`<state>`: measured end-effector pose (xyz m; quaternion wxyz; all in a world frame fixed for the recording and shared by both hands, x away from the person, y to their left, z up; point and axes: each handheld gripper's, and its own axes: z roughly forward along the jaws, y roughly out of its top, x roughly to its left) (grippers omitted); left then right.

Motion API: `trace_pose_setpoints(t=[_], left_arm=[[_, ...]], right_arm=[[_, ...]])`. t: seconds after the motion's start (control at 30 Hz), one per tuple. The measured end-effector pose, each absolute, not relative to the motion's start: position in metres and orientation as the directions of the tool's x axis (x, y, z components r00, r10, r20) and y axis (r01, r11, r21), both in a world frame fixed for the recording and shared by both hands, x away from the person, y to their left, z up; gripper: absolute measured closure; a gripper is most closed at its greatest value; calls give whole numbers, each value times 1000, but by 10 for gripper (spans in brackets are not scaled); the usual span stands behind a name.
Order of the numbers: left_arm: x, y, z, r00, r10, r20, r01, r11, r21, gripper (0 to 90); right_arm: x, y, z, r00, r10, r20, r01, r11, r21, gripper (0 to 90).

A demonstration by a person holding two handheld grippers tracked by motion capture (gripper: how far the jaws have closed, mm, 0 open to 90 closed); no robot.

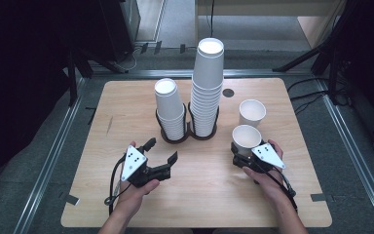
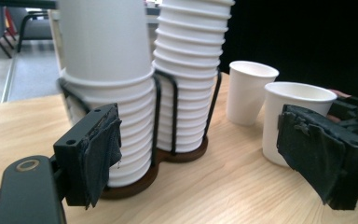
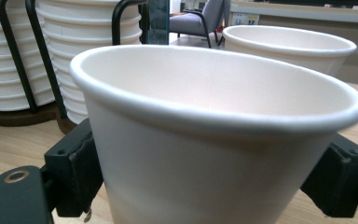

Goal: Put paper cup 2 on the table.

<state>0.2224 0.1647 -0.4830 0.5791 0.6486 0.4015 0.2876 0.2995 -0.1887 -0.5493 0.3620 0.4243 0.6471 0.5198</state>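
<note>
Your right hand-held gripper [image 1: 244,152] has its jaws on either side of the near paper cup [image 1: 246,138], which stands upright on the worktop [image 1: 209,195] to the right of the two-ring cup holder [image 1: 189,132]; from these pictures you cannot tell whether the pads press its wall. Your left hand-held gripper [image 1: 162,150] is spread and empty in front of the holder, pointing at its shorter stack [image 1: 169,110], the closer stack to that hand. A second loose cup [image 1: 252,113] stands just behind the near one.
</note>
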Motion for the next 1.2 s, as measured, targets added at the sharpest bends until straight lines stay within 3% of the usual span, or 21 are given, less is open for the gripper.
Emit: trace_pose_setpoints(t=[0.27,0.47,1.2], left_arm=[[213,183,-492,483,871,-90,208,-15,978,136],[206,193,-497,472,877,-93,214,-12,977,132],[181,240,-523,381,919,-98,290,-18,957,85]], right_arm=[[299,-191,-552,-384,923,-25,196,108,975,93],[297,-192,-549,-414,910,-14,210,110,971,2],[271,-214,-532,-419,907,-49,178,135,975,0]])
